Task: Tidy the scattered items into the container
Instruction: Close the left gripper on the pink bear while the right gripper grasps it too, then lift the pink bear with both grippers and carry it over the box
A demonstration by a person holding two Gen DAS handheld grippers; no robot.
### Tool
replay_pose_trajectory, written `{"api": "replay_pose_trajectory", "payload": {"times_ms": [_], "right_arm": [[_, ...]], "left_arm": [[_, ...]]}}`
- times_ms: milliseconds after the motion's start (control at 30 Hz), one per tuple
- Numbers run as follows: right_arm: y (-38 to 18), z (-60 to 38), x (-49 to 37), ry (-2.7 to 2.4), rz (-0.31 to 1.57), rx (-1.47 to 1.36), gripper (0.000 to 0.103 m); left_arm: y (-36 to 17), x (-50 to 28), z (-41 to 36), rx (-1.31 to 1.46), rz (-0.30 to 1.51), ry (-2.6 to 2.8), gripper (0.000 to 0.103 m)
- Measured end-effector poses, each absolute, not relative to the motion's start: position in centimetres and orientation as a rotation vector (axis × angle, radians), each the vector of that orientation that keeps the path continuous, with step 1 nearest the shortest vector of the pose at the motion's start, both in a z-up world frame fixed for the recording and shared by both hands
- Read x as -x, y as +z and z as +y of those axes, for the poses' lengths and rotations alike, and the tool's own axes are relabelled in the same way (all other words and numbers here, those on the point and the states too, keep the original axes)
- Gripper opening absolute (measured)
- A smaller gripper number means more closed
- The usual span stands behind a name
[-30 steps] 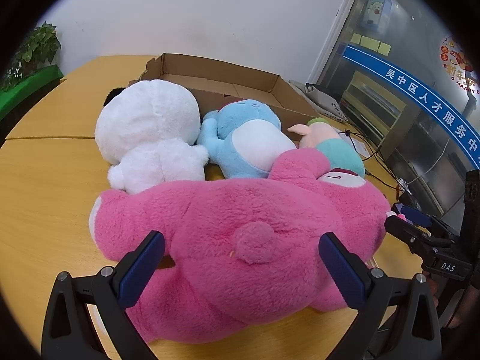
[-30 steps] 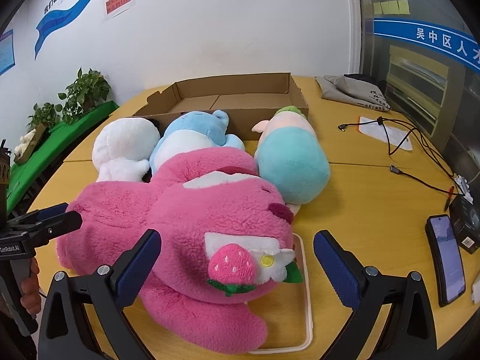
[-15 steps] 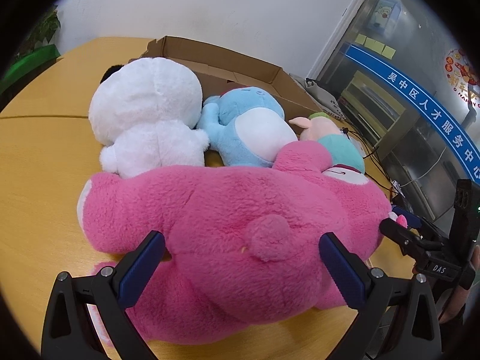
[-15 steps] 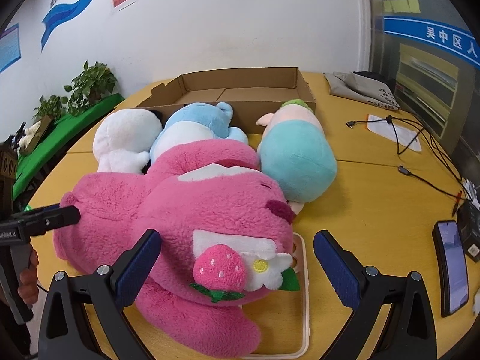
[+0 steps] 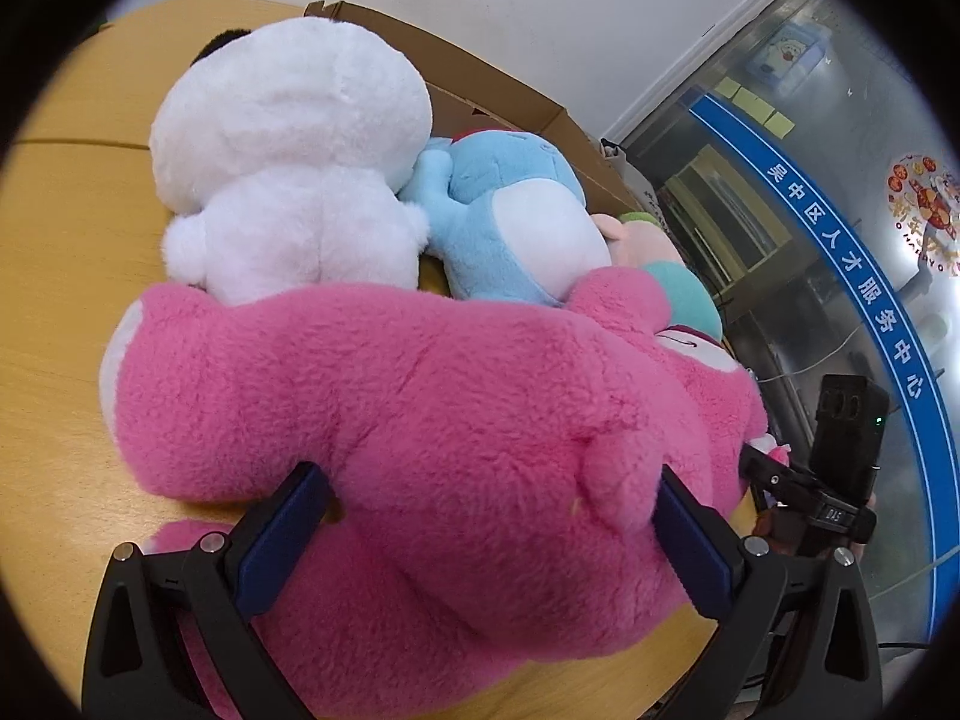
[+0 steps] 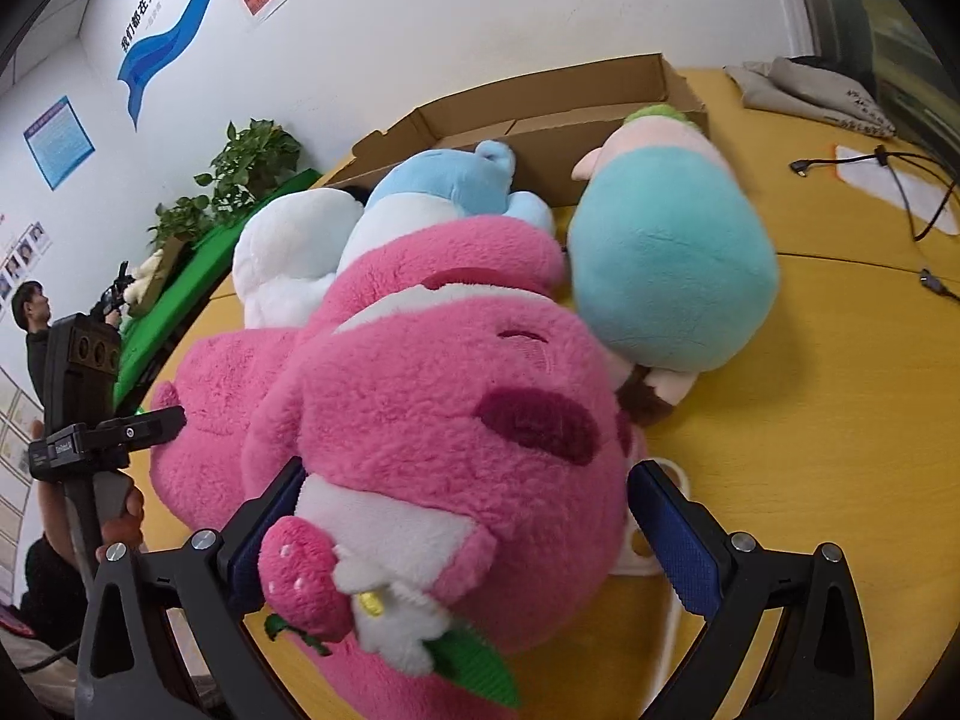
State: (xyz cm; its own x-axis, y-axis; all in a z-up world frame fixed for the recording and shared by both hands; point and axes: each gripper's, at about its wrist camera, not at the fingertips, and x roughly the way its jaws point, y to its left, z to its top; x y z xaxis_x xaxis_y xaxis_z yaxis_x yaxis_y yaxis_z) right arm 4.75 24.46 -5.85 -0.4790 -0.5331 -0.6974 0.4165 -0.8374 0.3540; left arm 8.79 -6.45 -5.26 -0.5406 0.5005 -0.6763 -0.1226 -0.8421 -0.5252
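— Pink fleece fills both views: the big pink plush bear (image 5: 432,432) lies on the round yellow wooden table (image 5: 54,276), and each gripper straddles it. Where are they, exactly?

— The left gripper (image 5: 489,531) has its blue-padded fingers spread wide around the bear's back, by the stubby tail. The right gripper (image 6: 465,531) is just as wide around the bear's head, beside the plush strawberry and white flower (image 6: 336,594) on its front. The pads (image 6: 672,546) look to be at the fur, but I cannot tell whether they press in.

— And the other toys?

— Behind the bear, touching it, lie a white fluffy plush toy (image 5: 288,156), a light-blue plush with a white belly (image 5: 510,210) and a teal-and-pink rounded plush (image 6: 666,258).

— The container?

— The shallow brown cardboard box (image 6: 540,114) sits open just behind those three, near the wall. All four toys are outside it, on the table.

— Anything else?

— Black cables (image 6: 900,180) and a grey folded cloth (image 6: 810,96) lie off to the right.
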Motion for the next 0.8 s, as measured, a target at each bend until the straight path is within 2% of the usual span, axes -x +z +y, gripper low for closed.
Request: {"api": "replay_pose_trajectory", "payload": {"times_ms": [67, 133, 167, 233, 333, 467, 633, 800], "right_arm": [[-6.3, 23.9, -4.4, -2.290, -0.168, -1.151, 0.103], [-6.5, 23.4, -4.5, -2.312, -0.158, -1.145, 0.101], [-6.3, 23.1, -4.8, -2.317, -0.150, -1.125, 0.091], [-5.8, 23.1, -5.5, -2.331, -0.150, -1.102, 0.083], [-5.2, 23.4, -6.4, -2.337, -0.176, -1.086, 0.076], [-3.7, 23.4, -7.9, -2.341, -0.185, -1.021, 0.072], [0.6, 23.4, -9.0, -2.363, -0.219, -0.888, 0.072], [6.3, 22.6, -7.6, -2.428, -0.188, -0.703, 0.072]], "left_arm": [[-5.2, -8.7, -6.4, 1.242, -0.603, 2.381, 0.098], [-5.0, -8.7, -6.5, 1.231, -0.623, 2.356, 0.082], [-4.9, -8.8, -6.6, 1.229, -0.634, 2.345, 0.075], [-4.5, -9.1, -6.6, 1.228, -0.626, 2.333, 0.062], [-3.7, -10.0, -6.4, 1.202, -0.614, 2.330, 0.054], [-1.6, -11.2, -6.4, 1.146, -0.611, 2.350, 0.051], [4.6, -12.0, -6.6, 0.980, -0.531, 2.409, 0.051], [10.4, -9.6, -6.4, 0.845, -0.441, 2.449, 0.051]]}}
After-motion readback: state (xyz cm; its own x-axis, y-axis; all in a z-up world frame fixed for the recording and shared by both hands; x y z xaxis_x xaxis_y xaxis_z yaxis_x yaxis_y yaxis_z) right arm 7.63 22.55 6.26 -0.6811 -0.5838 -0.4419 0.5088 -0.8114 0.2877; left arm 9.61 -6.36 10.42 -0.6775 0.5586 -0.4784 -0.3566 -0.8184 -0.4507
